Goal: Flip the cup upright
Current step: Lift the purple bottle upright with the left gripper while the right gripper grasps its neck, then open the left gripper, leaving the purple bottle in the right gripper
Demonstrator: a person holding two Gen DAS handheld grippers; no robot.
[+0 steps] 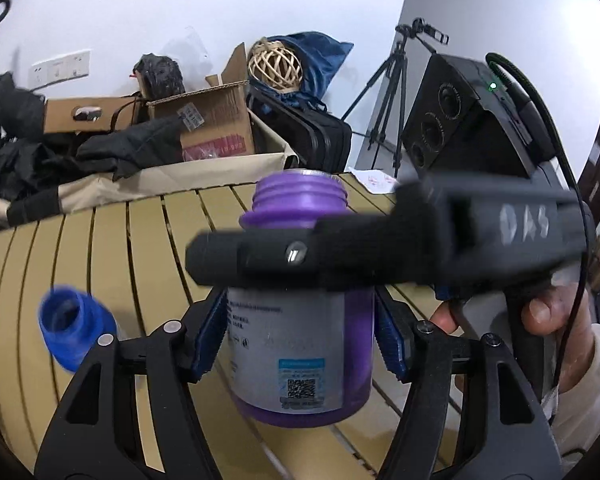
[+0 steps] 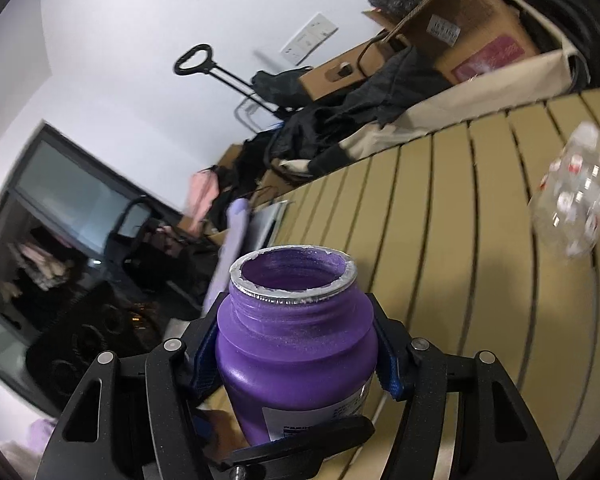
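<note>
The cup is a purple jar with a white label and a threaded open mouth, which points up in both views. My left gripper is shut on its body, a blue pad pressed against each side. My right gripper reaches in from the right and crosses the jar just below the neck. In the right wrist view the right gripper clamps the purple jar between its pads, and a finger of the left gripper lies across the label. The jar's base is hidden there.
A slatted yellow table lies under the jar. A blue cup sits at the left, blurred. A clear plastic bottle lies on the table at the right. Cardboard boxes, dark clothes and a tripod stand beyond the table's far edge. A hand holds the right gripper's handle.
</note>
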